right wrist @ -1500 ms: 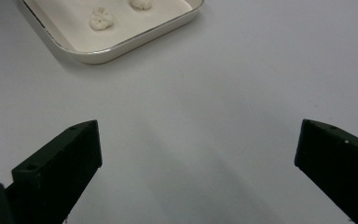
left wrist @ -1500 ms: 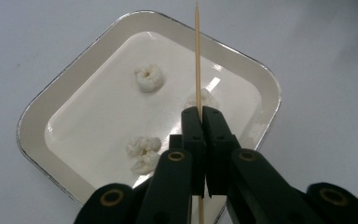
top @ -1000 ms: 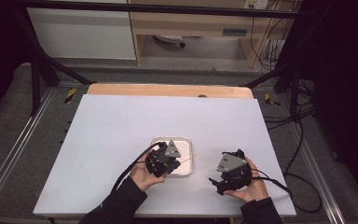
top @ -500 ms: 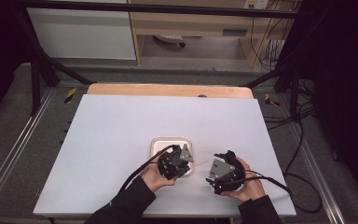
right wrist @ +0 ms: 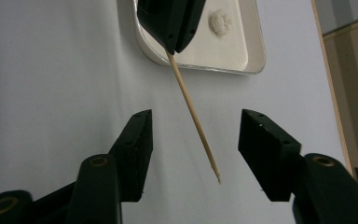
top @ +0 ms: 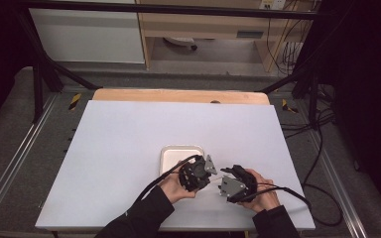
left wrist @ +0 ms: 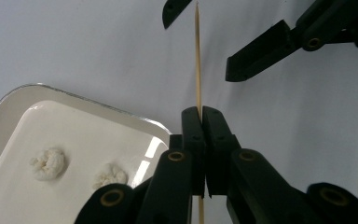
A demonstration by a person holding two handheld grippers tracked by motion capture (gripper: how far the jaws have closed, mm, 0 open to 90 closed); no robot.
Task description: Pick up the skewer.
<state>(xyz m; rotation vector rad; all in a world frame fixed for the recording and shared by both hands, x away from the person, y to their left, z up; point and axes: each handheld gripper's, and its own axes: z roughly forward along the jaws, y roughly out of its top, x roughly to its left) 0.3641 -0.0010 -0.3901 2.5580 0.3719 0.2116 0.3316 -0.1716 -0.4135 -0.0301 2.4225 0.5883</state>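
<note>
High view: at the near edge of the white table (top: 129,148), just near of the tray (top: 171,151), the left gripper (top: 204,171) sits left of the right gripper (top: 223,182), tips facing each other w/ a small gap. Left gripper's jaws are pressed together on a thin wooden skewer (left wrist: 197,60), pinched at mid-length; its long axis runs left-to-right across that gap, pointed end toward the right gripper (tray w/ two pale lumps (left wrist: 50,163) lies beside the left gripper, untouched). In the right gripper view the skewer (right wrist: 193,114) slants down between the right gripper (right wrist: 193,140)'s jaws, tip about level w/ the pads, touching neither; those jaws have just been closing and stand apart, roughly half-way in. Right gripper is nearer the free end, so the handover likely turns on centring it. Both forearms come in from the near side, wrists angled inward.
</note>
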